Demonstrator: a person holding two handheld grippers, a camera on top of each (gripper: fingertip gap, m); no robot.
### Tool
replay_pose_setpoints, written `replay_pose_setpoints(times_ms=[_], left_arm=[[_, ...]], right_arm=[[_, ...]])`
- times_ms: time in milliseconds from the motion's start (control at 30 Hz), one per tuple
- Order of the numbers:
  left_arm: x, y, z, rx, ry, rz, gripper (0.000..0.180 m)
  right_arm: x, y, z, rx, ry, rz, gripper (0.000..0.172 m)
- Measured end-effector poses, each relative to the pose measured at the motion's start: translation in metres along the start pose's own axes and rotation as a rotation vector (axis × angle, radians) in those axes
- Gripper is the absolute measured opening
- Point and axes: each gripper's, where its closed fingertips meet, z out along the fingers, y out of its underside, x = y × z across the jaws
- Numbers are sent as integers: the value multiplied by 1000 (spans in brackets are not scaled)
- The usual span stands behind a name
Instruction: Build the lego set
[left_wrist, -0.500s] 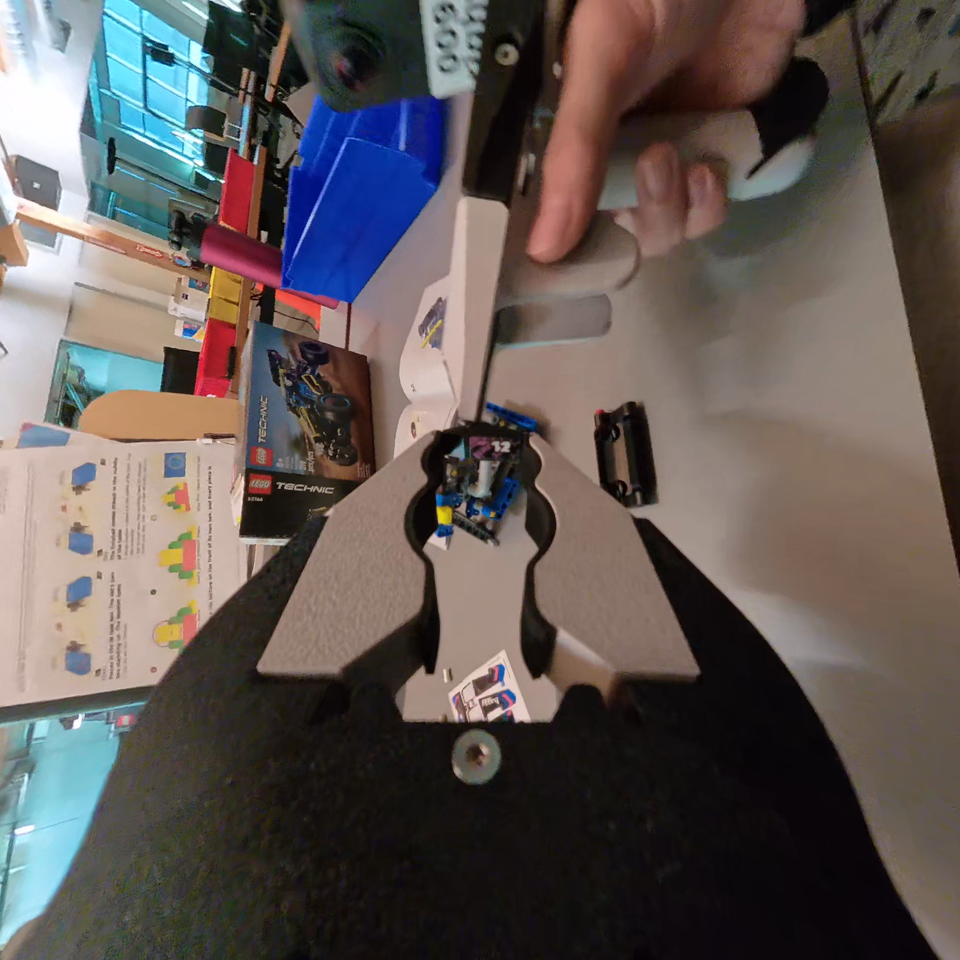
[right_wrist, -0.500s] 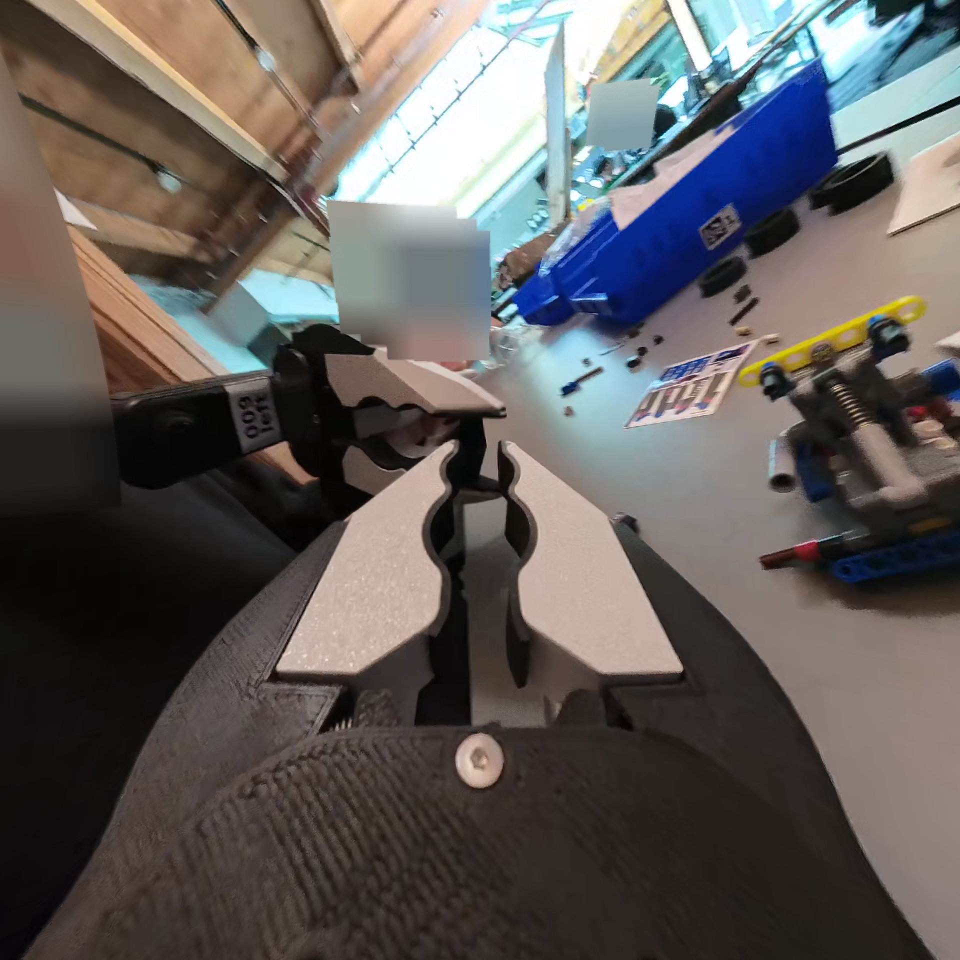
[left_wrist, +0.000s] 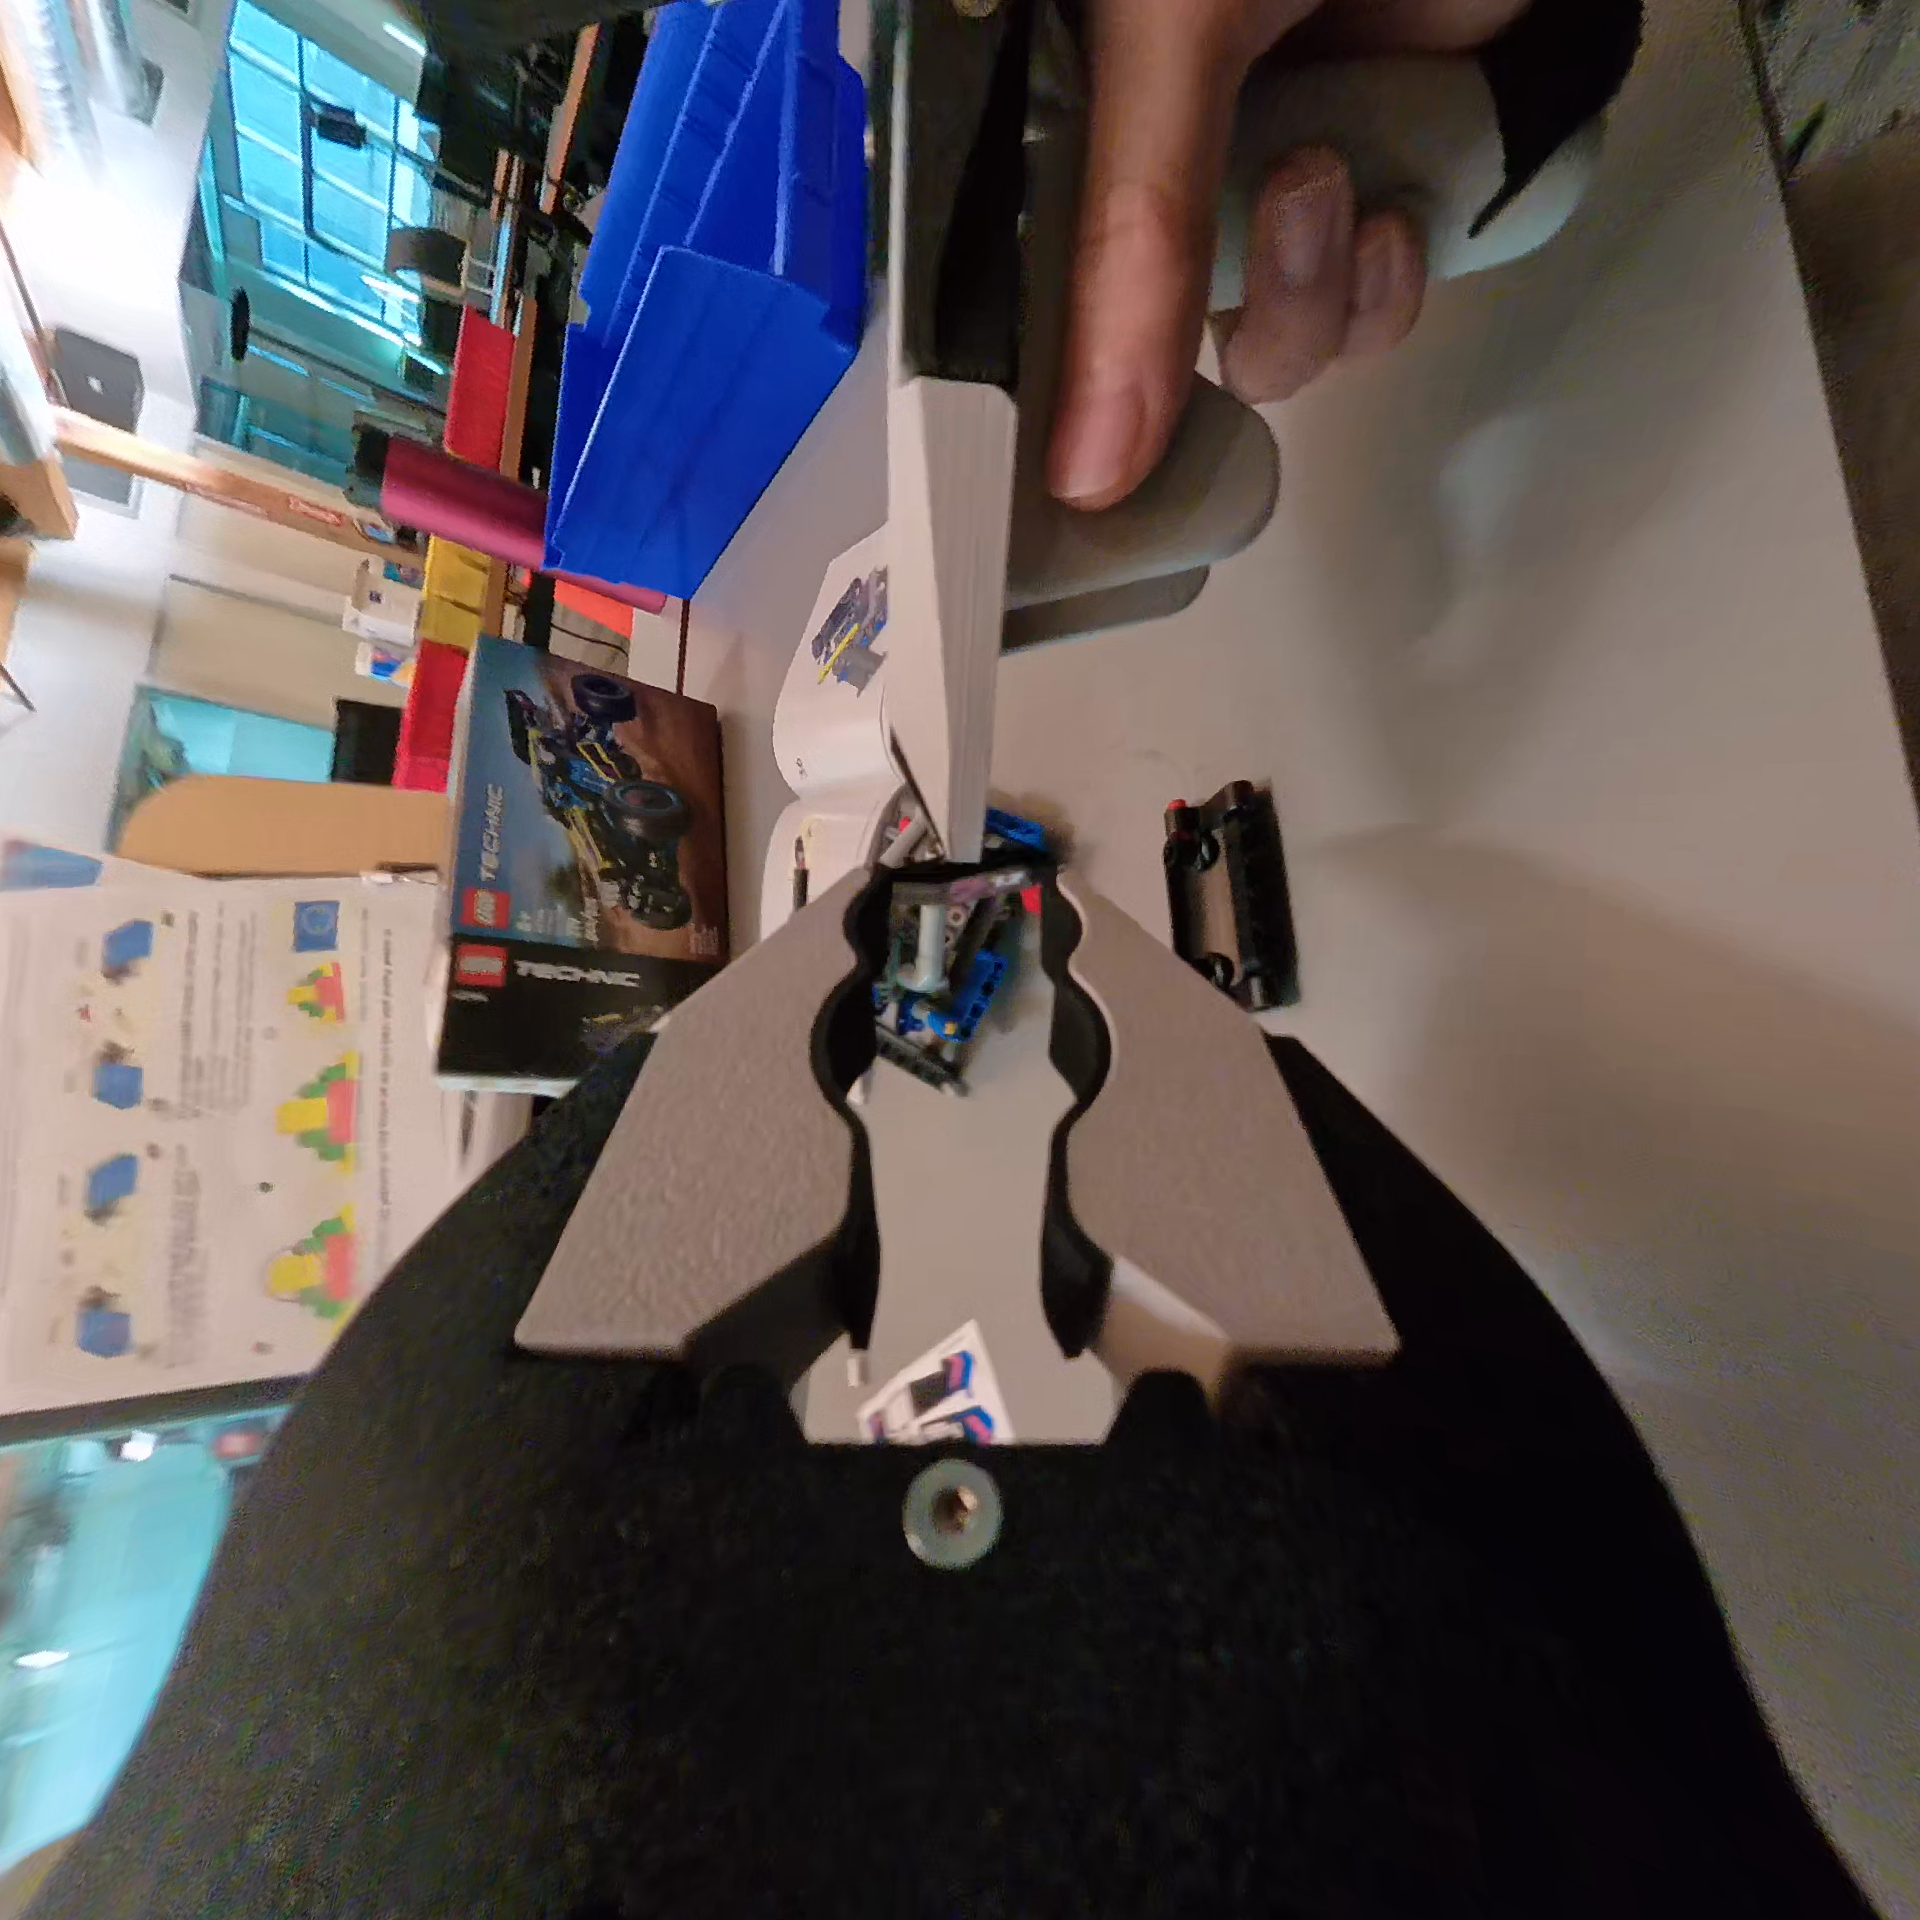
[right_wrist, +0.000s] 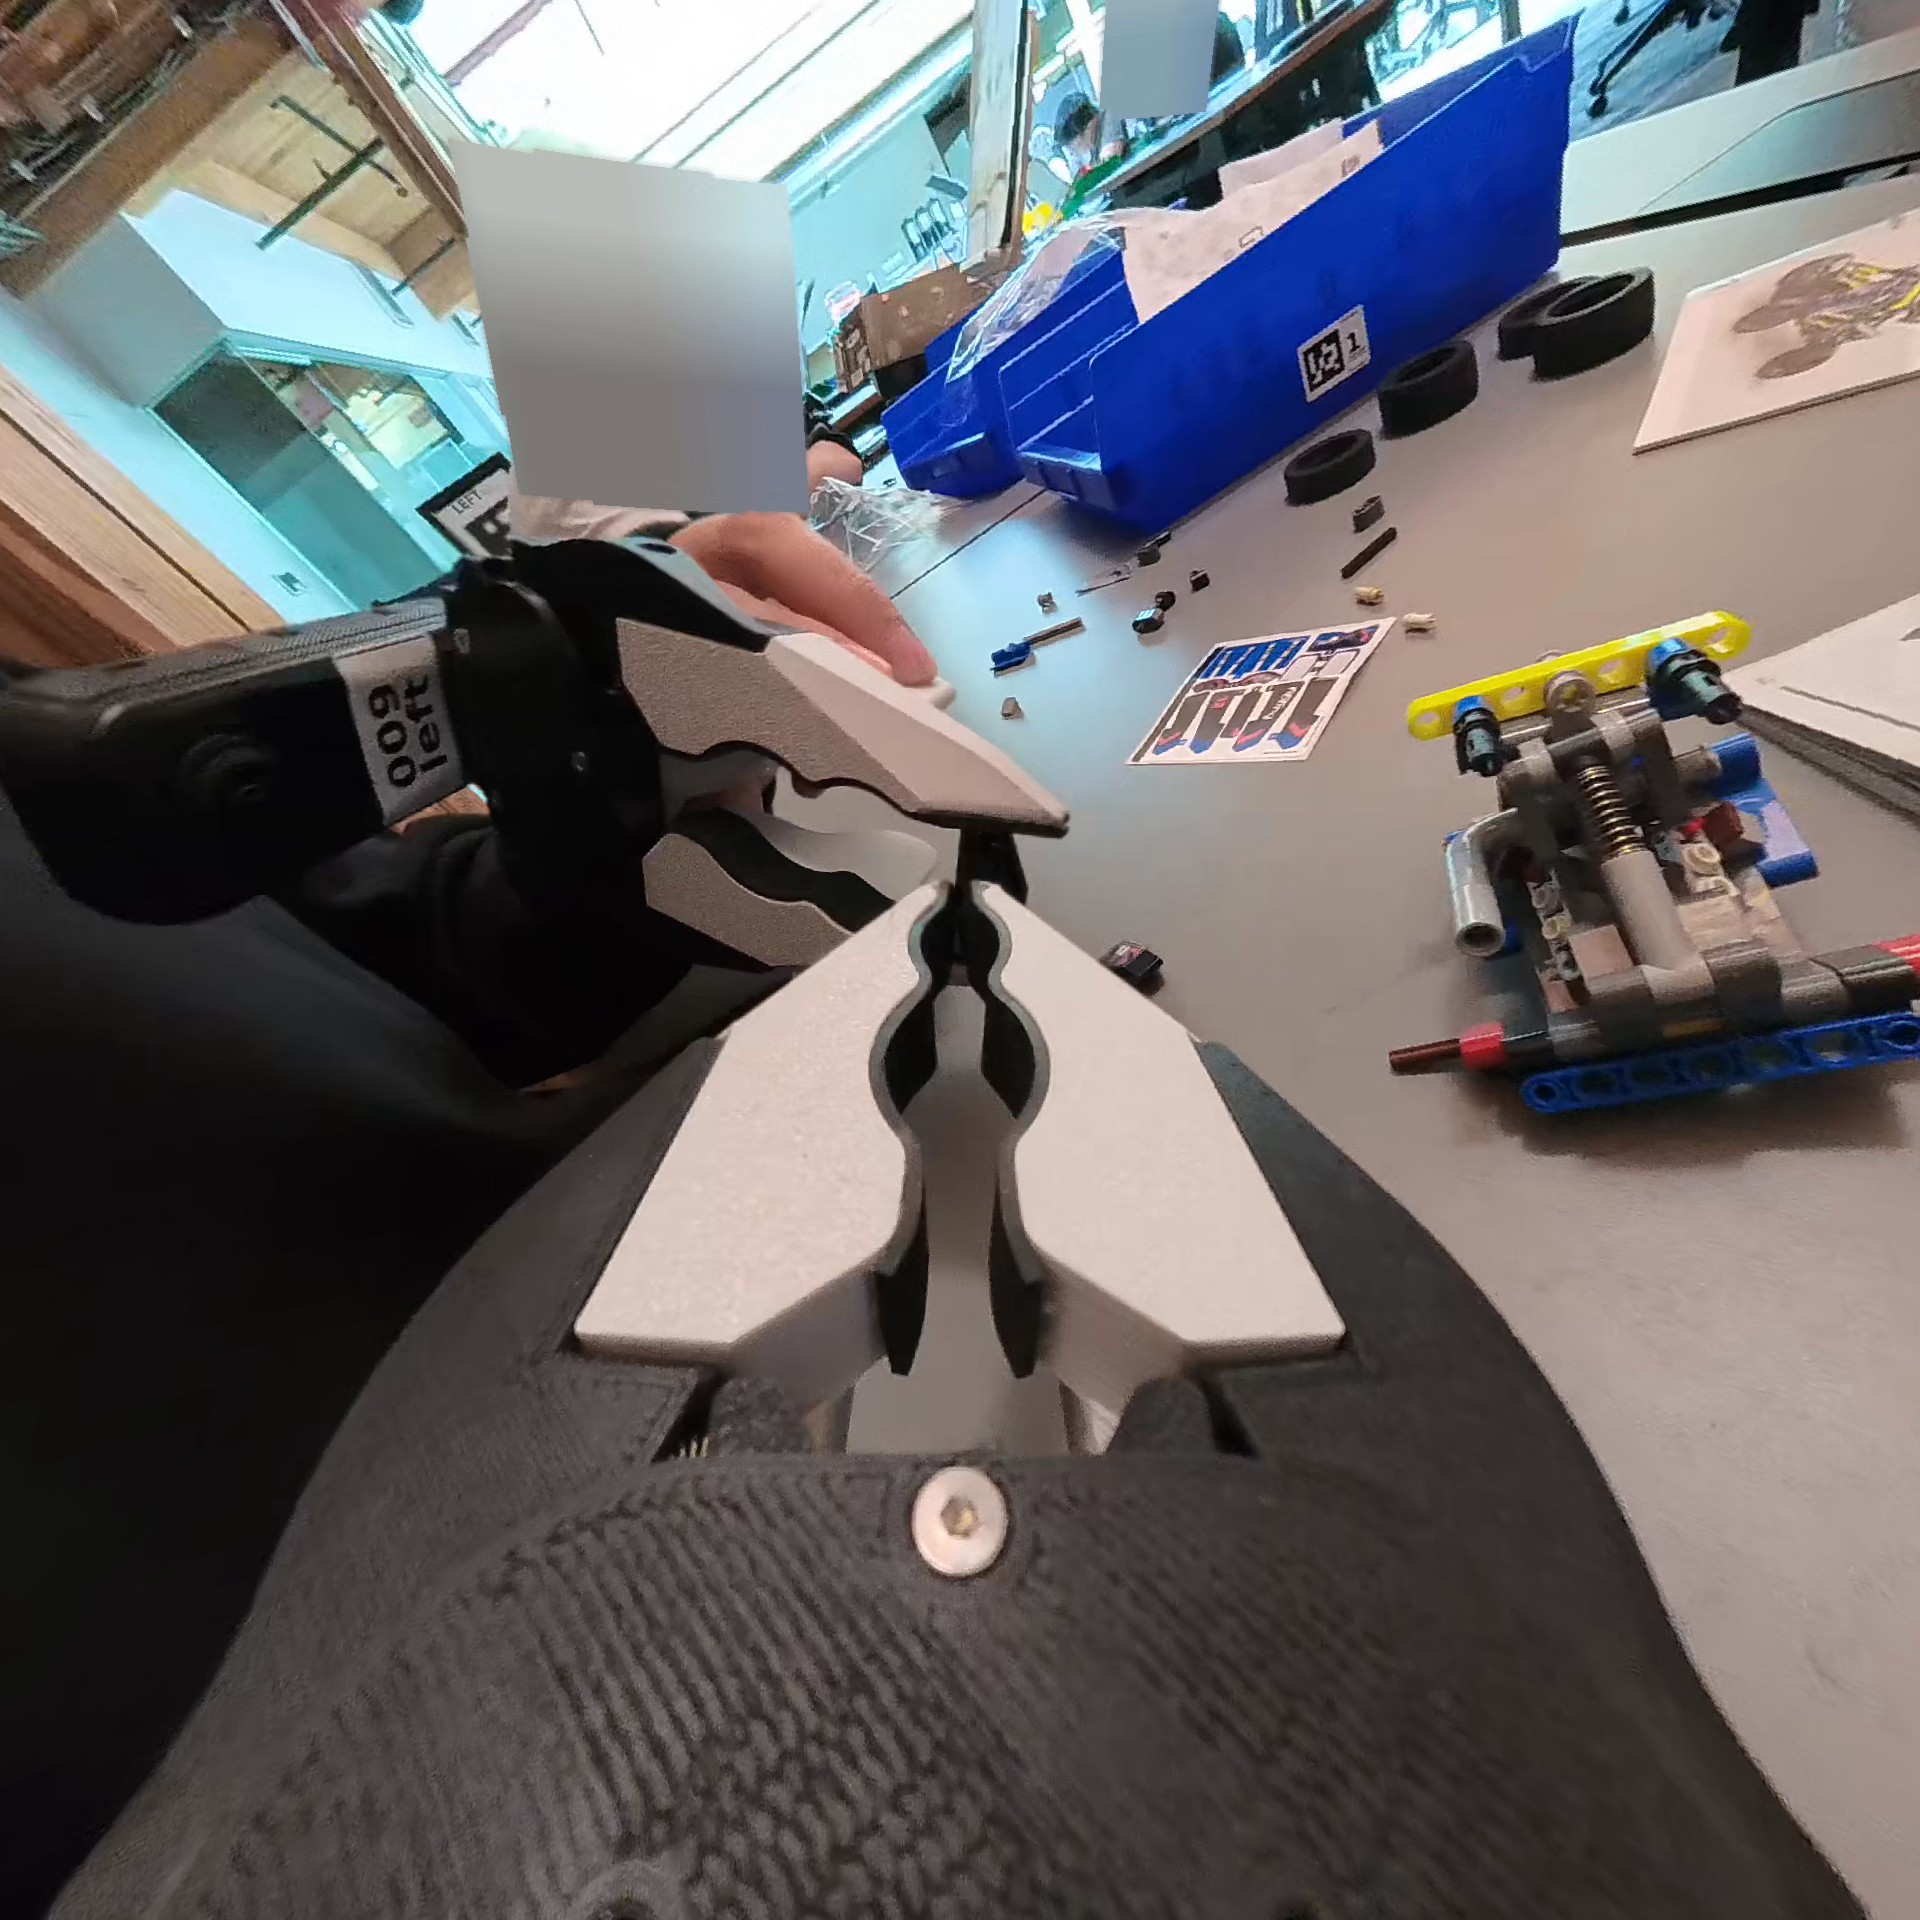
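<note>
My left gripper (left_wrist: 961, 899) is shut on a small flat black panel with a purple sticker (left_wrist: 977, 885), which spans the gap between its fingertips above the grey table (left_wrist: 1558, 935). My right gripper (right_wrist: 964, 896) is shut on the thin far edge of the same black panel (right_wrist: 971, 857). In the left wrist view it comes in from above, edge-on (left_wrist: 961, 831). The left gripper (right_wrist: 987, 852) shows in the right wrist view, with its upper fingertip (right_wrist: 1023, 816) on top of the panel. A partly built toy car chassis (right_wrist: 1642, 914) lies on the table to the right; it also shows in the left wrist view (left_wrist: 935, 997).
Blue bins (right_wrist: 1299, 343), black tyres (right_wrist: 1429, 387), a sticker sheet (right_wrist: 1262, 691) and small loose parts lie farther back. A small black piece (right_wrist: 1132, 956) lies near my right fingers. A toy box (left_wrist: 582, 862), an open booklet (left_wrist: 831, 727) and a black block with red pins (left_wrist: 1231, 894) lie near the chassis. My two grippers' fingertips are within a few centimetres of each other.
My right gripper's jaws have closed from slightly apart onto the panel's edge, and it has moved in closer to the left gripper. The left gripper's grasp is unchanged.
</note>
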Motion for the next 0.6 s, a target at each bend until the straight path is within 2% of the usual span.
replay_pose_setpoints(times_ms=[167, 233, 300, 433, 533, 600], left_arm=[[-6, 14, -2, 23, 2, -482, 37], [0, 7, -6, 103, 74, -670, 39], [-1, -2, -11, 212, 125, -848, 33], [-10, -13, -23, 418, 223, -1070, 29], [-14, -25, -36, 559, 319, -1144, 19], [-17, -28, -40, 602, 350, -1170, 13]], right_arm=[[10, -6, 0, 9, 162, -102, 0], [5, -13, 3, 20, 211, -186, 0], [-1, -14, 8, 7, 224, -258, 0], [-21, -19, 11, 72, 81, -185, 0], [-29, -24, 6, 124, -33, -111, 0], [-36, -27, 3, 159, -111, -57, 0]])
